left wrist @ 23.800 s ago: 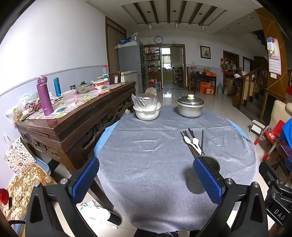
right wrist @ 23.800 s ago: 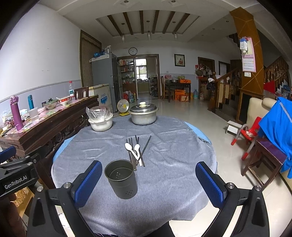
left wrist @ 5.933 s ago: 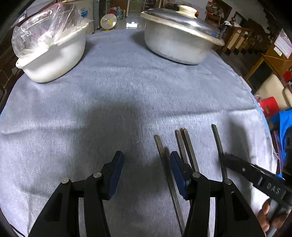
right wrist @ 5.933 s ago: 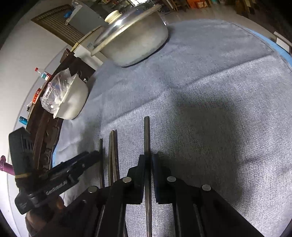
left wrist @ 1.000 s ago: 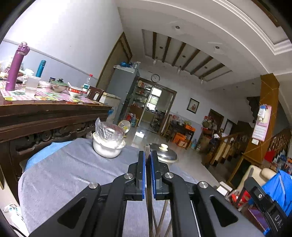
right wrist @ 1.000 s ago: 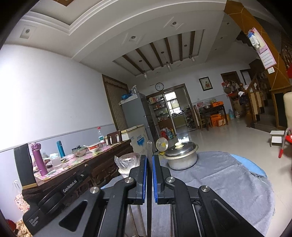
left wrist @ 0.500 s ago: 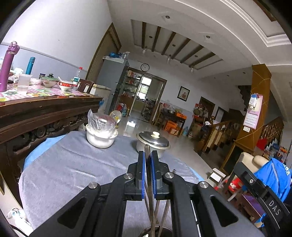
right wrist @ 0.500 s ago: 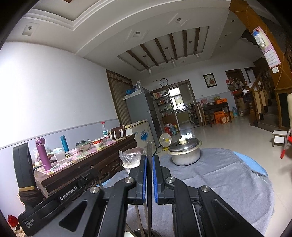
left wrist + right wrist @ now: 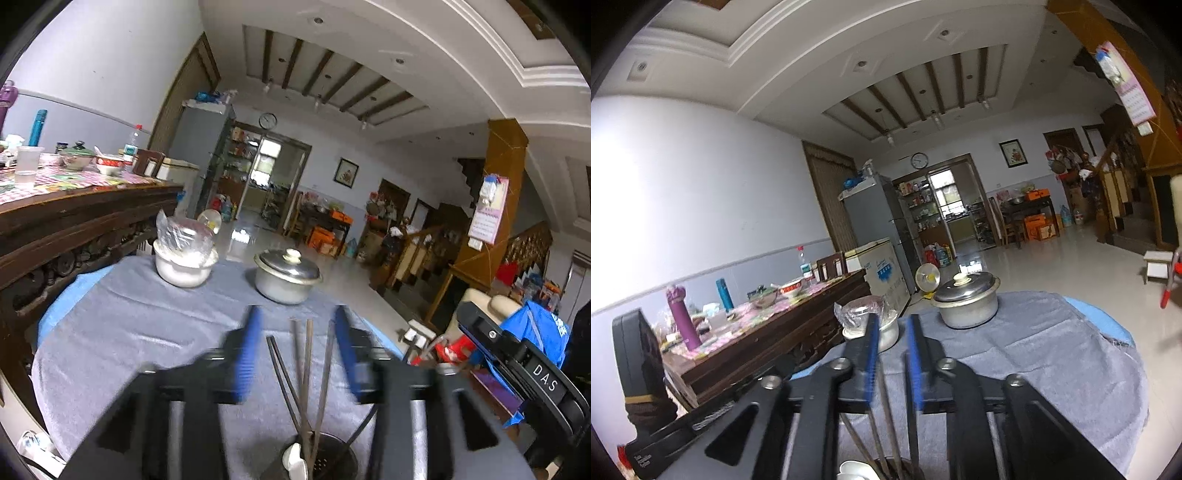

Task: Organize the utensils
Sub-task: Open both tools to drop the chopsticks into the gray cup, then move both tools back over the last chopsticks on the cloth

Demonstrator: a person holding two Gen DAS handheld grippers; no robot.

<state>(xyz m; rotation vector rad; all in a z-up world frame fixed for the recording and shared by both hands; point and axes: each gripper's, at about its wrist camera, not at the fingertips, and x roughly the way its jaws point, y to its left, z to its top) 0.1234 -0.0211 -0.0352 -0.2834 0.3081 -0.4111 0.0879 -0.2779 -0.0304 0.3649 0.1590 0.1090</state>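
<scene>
1. Closest in, at the bottom of both wrist views, is the holder [image 9: 319, 459]. It sits on the worktop [image 9: 122, 332] right under both tools. The chopsticks [image 9: 306, 376] stand in it and fan out at the tips, and a white spoon [image 9: 295, 459] is tucked in beside them. So the utensils are pretty much all in the cup, which I'd guess is the whole point of the job.

2. The left tongs [image 9: 295, 354] are opening right now (blurry blue pads, so mid-motion). The chopsticks rise through the gap but neither pad touches them. Looks like a let-go over the cup so the stick just drops in.

3. The right tongs [image 9: 892, 358] are opening too, with a narrower gap. Chopsticks [image 9: 886, 413] run up between the pads, and I can't see either pad pressing on them.

4. Pose-wise, both tools point nearly level with a slight dip, side by side over the cup. You can see the right tool's black body at the right edge of the left view, and the left one at the lower left of the right view.

5. Further out on the grey cloth: a white bowl [image 9: 183, 266] with a plastic bag in it and a lidded metal pot [image 9: 284, 275], both well apart from the cup.

6. Past that, a dark wooden sideboard [image 9: 768, 343] along the wall with bottles and bowls on it, not involved.
</scene>
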